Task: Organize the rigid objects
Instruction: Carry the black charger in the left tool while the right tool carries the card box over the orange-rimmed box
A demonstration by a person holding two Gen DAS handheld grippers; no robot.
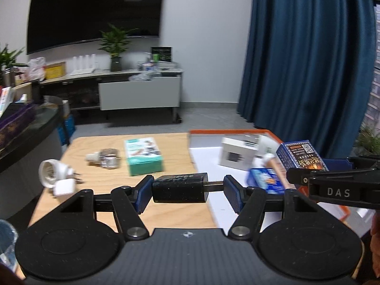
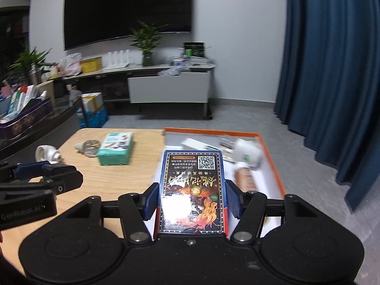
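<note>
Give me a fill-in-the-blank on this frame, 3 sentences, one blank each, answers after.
1. The right gripper is shut on a blue box printed with a ____ code.
2. The tray that holds the white box has a rim coloured ____.
3. The teal box lies on the ____ table, outside the tray.

Answers: QR; orange; wooden
</note>
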